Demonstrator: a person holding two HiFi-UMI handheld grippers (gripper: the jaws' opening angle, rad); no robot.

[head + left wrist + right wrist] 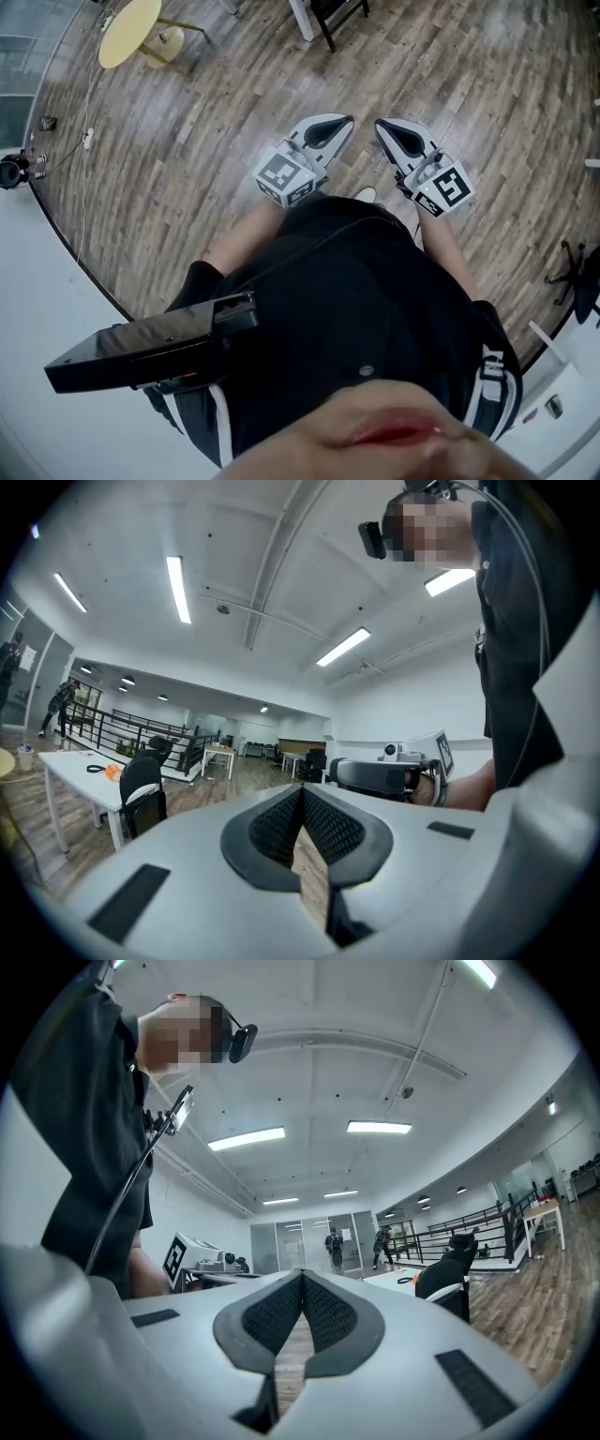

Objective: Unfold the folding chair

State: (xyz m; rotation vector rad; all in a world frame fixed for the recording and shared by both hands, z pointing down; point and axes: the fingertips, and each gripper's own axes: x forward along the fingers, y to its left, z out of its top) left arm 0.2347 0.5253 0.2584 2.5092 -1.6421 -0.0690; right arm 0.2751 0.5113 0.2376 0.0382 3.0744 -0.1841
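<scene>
A black short-sleeved top point(356, 300) is worn, and a cable point(141, 1162) is run down from a black headset point(242, 1042). The left gripper point(343, 124) and right gripper point(382, 126) are shelled in pale grey, with ribbed black pads point(328, 832) and a marker cube point(286, 176) each.

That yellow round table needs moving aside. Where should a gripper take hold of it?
Probably the rim of the yellow round table, approached level at its lower edge in the head view: the top is a thin flat disc, and the legs show further right.
</scene>
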